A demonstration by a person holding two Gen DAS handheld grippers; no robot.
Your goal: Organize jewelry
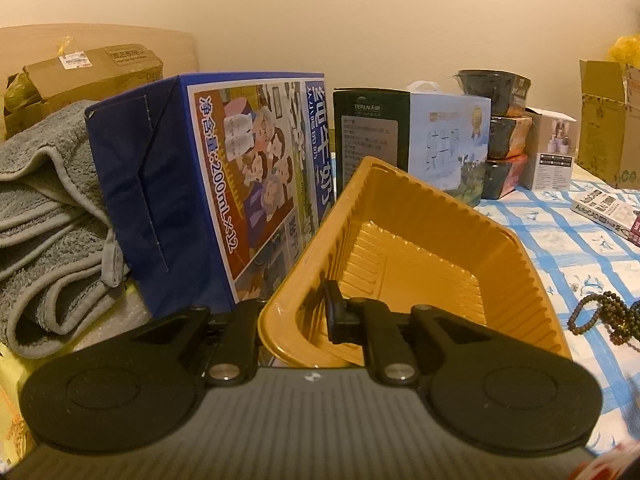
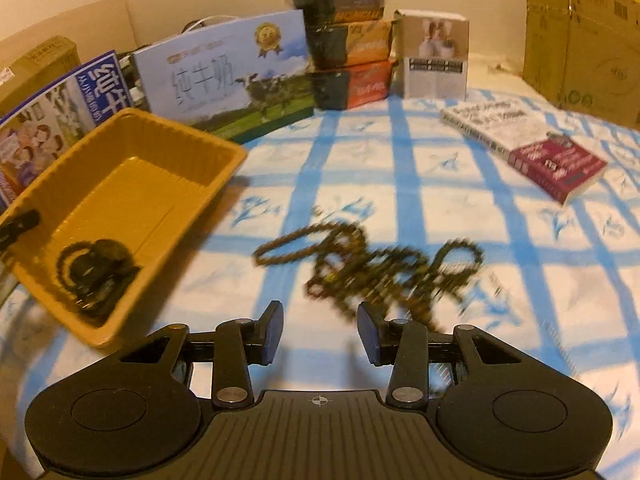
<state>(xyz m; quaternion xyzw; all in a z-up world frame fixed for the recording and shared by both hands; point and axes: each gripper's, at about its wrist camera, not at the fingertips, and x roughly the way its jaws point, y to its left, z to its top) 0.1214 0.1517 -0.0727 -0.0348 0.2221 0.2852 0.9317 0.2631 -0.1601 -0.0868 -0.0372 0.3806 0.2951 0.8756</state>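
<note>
I pinch the near rim of the yellow tray (image 1: 420,248) in my left gripper (image 1: 296,320) to steady it, tipped, while my right gripper (image 2: 320,336), part open and empty, hovers beside the bead strands (image 2: 384,264) on the checked cloth (image 2: 520,280).

Tray (image 2: 120,184) sits at left on the tablecloth (image 2: 400,168), near rim clamped by left gripper (image 1: 296,320), w/ a coil of beads (image 2: 94,276) in its near corner. Loose bead strands (image 2: 376,264) lie on the cloth right of the tray, just ahead of the right gripper (image 2: 320,336), nothing btwn its fingers. Behind tray: milk cartons (image 2: 228,76) in a row, stacked bowls (image 2: 344,44) to their right, then small box (image 2: 436,56); book (image 2: 524,144) lies far right, cardboard box (image 2: 580,40) behind it, folded towel (image 1: 48,220) left of the cartons.
</note>
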